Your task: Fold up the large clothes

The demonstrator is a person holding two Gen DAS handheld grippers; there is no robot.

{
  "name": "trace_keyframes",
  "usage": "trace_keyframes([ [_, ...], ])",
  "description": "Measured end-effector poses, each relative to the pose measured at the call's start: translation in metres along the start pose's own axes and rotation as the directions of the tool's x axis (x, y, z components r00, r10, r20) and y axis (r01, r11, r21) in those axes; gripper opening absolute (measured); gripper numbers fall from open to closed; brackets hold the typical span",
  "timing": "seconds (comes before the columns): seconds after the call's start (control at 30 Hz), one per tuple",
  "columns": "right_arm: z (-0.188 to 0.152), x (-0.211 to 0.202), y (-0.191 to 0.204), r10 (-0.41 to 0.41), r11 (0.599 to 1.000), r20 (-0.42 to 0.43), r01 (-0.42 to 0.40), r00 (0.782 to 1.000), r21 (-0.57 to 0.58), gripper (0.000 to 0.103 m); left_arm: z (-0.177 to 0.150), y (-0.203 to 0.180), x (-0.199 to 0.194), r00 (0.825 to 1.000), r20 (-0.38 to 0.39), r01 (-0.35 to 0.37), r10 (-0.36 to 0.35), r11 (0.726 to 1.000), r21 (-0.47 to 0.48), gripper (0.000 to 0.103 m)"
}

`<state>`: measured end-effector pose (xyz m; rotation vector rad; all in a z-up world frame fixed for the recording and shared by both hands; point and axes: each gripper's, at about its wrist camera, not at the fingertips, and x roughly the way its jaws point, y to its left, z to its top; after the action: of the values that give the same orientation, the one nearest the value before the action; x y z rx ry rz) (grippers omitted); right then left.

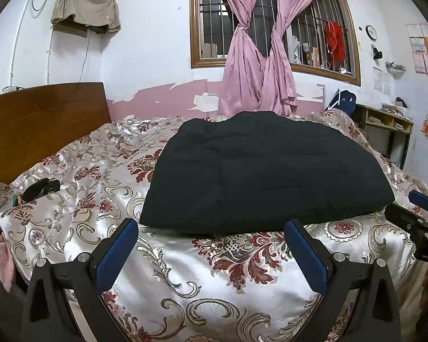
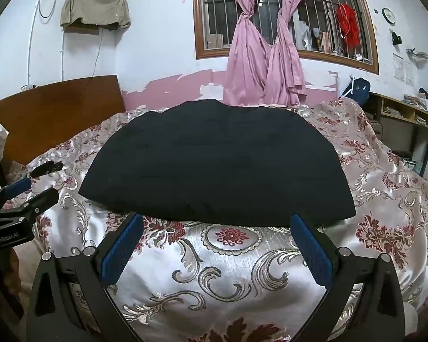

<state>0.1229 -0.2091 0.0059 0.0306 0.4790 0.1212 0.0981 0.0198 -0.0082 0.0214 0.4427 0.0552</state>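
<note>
"GenRobot.AI" marks the left gripper (image 2: 31,182) beside the black garment (image 2: 216,168).

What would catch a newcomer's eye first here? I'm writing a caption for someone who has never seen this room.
The dark garment dominates, a folded slab lying mid-bed on the shiny floral bedspread. Both the left gripper and the right gripper hang open just short of its near edge. Behind, pink curtains are knotted before a barred window.
</note>
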Motion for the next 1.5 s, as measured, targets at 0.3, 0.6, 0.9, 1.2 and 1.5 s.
trace_keyframes([
  [0.3, -0.0002, -0.0002, -0.0001, 0.001, 1.0, -0.001, -0.001, 1.0, -0.001, 0.101, -0.0001, 0.0005, 0.0, 1.0, 0.0, 0.0, 0.0, 1.0, 0.0, 0.103],
  [0.6, 0.0, -0.0001, -0.0008, 0.001, 1.0, -0.001, -0.001, 1.0, 0.0, 0.101, -0.0003, 0.0003, -0.0003, 1.0, 0.001, 0.0, 0.0, 1.0, 0.0, 0.103],
  [0.9, 0.0001, -0.0001, -0.0012, 0.001, 1.0, -0.001, -0.001, 1.0, 0.0, 0.101, -0.0008, -0.0003, -0.0002, 1.0, 0.001, -0.001, 0.001, 1.0, 0.001, 0.103],
  [1.2, 0.0001, -0.0001, -0.0006, 0.001, 1.0, -0.002, -0.001, 1.0, 0.0, 0.101, 0.0003, 0.003, -0.0007, 1.0, -0.003, 0.0, 0.0, 1.0, -0.002, 0.103],
  [1.5, -0.0004, 0.0007, 0.0, -0.001, 1.0, -0.004, 0.001, 1.0, 0.0, 0.101, 0.0002, 0.0024, -0.0007, 1.0, -0.003, 0.001, -0.001, 1.0, -0.002, 0.103],
])
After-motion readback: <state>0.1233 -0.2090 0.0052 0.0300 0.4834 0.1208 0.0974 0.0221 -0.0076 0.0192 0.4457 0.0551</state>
